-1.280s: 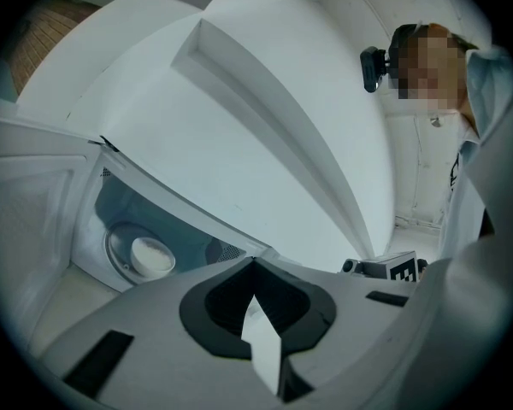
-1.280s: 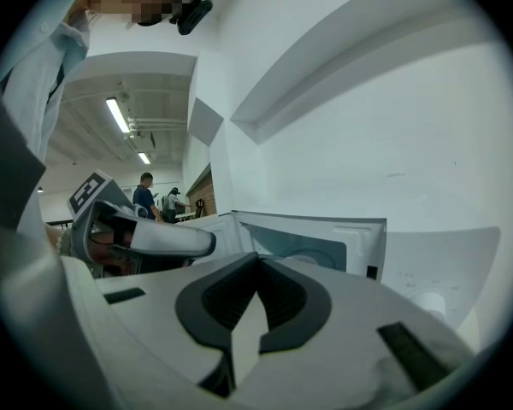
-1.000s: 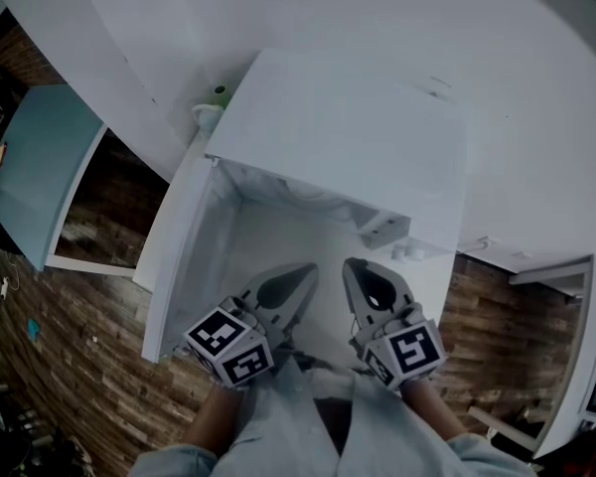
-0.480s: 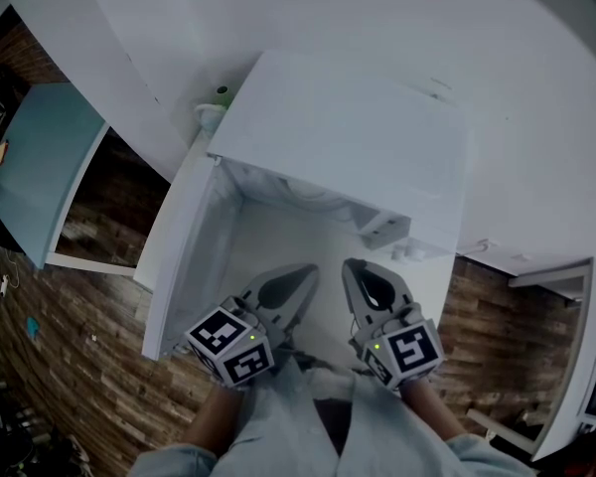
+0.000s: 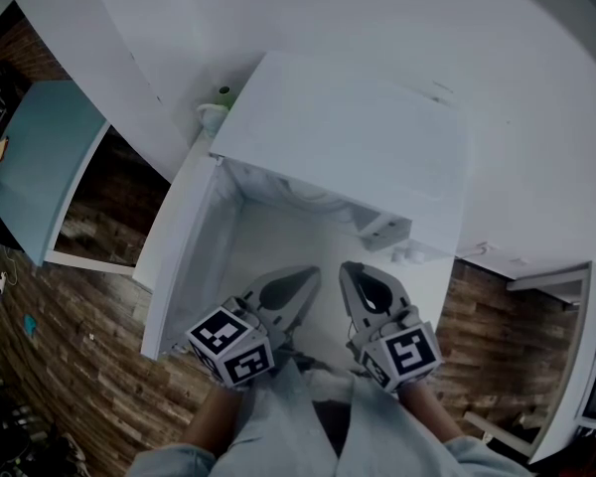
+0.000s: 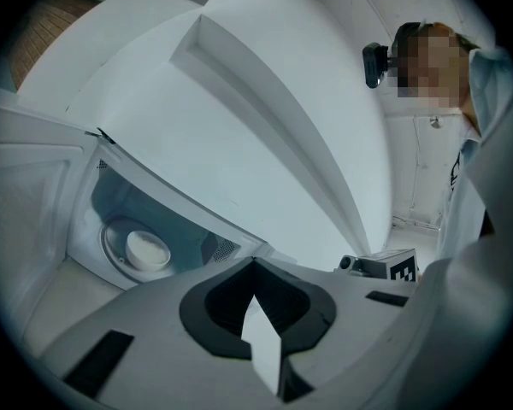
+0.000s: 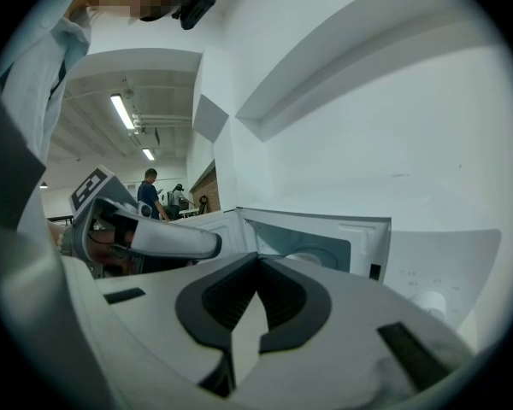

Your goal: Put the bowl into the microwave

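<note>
Microwave (image 5: 348, 137), white, standing against a white wall (image 5: 536, 87), its door (image 5: 179, 256) swung wide to the left. A white bowl (image 6: 147, 248) sits inside on the round turntable (image 6: 113, 246), mid-floor of the cavity. The left tool (image 5: 300, 278) and right tool (image 5: 356, 276) are held side by side before the opening, each with jaws closed together and gripping nothing. What carries the microwave is hidden. A brown wood-plank floor (image 5: 79, 366) lies below, with a teal table (image 5: 40, 167) far left. Ceiling strip lights (image 7: 122, 111) and distant people (image 7: 150, 193) show beyond.
</note>
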Motion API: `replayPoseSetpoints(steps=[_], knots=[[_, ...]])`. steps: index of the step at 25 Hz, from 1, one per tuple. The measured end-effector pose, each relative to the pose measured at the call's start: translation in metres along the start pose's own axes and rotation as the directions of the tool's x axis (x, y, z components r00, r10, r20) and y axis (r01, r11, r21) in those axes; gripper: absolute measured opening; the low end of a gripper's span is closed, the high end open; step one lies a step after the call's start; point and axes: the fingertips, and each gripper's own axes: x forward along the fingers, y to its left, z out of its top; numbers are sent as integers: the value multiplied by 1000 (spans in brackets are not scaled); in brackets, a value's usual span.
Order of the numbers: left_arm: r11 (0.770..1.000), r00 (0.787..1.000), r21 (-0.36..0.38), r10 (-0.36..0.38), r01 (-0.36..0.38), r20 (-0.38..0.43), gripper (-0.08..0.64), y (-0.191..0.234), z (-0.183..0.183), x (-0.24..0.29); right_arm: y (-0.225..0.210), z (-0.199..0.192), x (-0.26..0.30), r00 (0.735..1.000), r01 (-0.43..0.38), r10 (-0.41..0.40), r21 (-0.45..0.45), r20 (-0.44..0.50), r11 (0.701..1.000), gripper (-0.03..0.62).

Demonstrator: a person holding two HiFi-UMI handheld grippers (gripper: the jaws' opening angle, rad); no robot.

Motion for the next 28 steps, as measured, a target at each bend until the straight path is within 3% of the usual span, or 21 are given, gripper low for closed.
replayPoseSetpoints(steps=[9, 28], knots=[[1000, 1000, 3, -17, 17, -11, -2, -3, -5, 3, -3, -4, -1, 1000, 9, -8, 43, -16, 999, 3], [1000, 1000, 0, -16, 16, -18, -2, -6, -7, 6, -2, -5, -2, 1000, -14, 14, 21, -24, 1000, 3]])
